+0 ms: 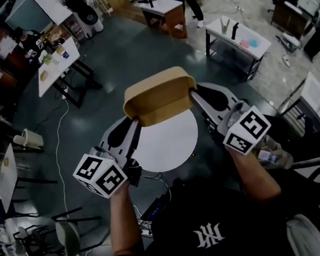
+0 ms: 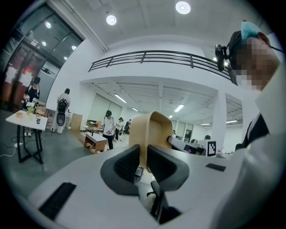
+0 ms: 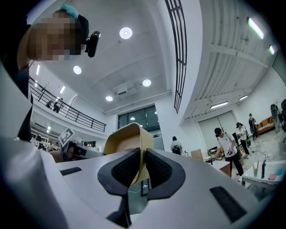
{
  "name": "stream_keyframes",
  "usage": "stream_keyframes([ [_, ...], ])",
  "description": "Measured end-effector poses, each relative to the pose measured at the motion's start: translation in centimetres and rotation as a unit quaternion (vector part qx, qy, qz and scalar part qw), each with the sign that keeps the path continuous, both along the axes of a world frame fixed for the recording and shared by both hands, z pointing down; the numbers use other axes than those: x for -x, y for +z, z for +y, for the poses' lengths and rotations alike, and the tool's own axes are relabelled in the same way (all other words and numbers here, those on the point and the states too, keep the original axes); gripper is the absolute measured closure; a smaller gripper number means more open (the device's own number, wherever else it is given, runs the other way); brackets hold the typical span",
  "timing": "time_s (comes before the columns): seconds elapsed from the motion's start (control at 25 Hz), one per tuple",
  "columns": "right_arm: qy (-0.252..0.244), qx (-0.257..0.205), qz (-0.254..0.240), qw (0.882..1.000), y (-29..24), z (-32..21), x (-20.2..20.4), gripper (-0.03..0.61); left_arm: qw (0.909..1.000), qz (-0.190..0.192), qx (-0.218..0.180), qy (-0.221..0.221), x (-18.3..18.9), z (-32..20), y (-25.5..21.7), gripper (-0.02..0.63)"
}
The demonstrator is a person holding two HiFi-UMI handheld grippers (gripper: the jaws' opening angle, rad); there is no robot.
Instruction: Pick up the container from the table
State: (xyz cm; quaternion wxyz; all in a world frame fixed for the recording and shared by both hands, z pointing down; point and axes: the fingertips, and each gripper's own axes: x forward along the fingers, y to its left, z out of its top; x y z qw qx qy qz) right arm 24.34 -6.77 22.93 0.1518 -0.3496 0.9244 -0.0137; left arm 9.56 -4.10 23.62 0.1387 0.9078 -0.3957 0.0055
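I hold the tan container (image 1: 160,99) over the white worktop (image 1: 170,149), left claw (image 1: 136,121) and right claw (image 1: 193,95) each pinching its rim.

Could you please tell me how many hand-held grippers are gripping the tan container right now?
2. The left hand-held gripper pinches the container at its left end; the right hand-held gripper at its right end.

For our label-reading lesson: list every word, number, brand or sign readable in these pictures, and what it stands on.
No words or numbers are readable.
A white interlaced emblem on the person's black garment: letters unclear.
Black-and-white square patterns on the left marker cube and the right marker cube: codes, not text.
The light-brown rounded container: no print visible.
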Motion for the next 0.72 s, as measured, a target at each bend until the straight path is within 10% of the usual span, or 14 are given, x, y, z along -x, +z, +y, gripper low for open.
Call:
stream_keyframes([
  [0.72,-0.041,-0.005,0.026,0.999,-0.8,2.3,8.1,0.512,0.9992,0.025,-0.021,-0.021,8.0,2.8,-0.1,0.562],
])
